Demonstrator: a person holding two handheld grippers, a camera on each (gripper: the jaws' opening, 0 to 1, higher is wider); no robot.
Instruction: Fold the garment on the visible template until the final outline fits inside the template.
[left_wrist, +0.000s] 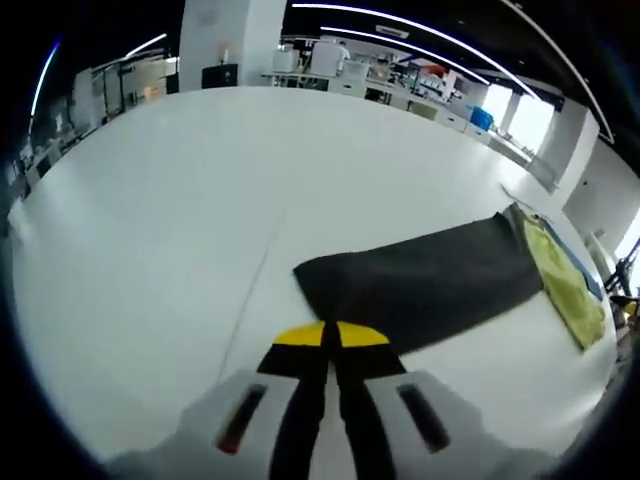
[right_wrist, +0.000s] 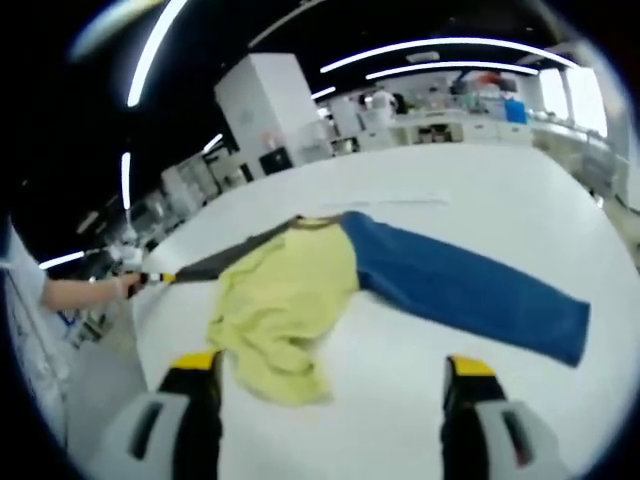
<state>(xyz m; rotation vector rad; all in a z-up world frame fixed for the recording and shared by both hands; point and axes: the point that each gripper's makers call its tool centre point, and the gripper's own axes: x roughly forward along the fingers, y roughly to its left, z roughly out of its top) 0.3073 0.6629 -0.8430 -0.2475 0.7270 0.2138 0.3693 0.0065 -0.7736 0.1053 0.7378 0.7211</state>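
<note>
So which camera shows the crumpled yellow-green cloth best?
The right gripper view: the crumpled yellow-green cloth lies spread in the middle, between the open jaws. The left gripper view catches just a strip beyond the dark sleeve.

Your garment (right_wrist: 300, 290) lies spread on the table (right_wrist: 470, 190), and in the right gripper view its body sits near the table's near-left edge, just ahead of your right gripper (right_wrist: 330, 385). One sleeve (right_wrist: 470, 290) runs from the body out to the right across the middle of the table. The other sleeve (right_wrist: 225, 258) runs left toward the table's left edge, where your left gripper (right_wrist: 150, 278) meets its end. In the left gripper view that sleeve (left_wrist: 425, 280) stretches away to the right, with the body (left_wrist: 565, 285) beyond it beside the table's right edge.
</note>
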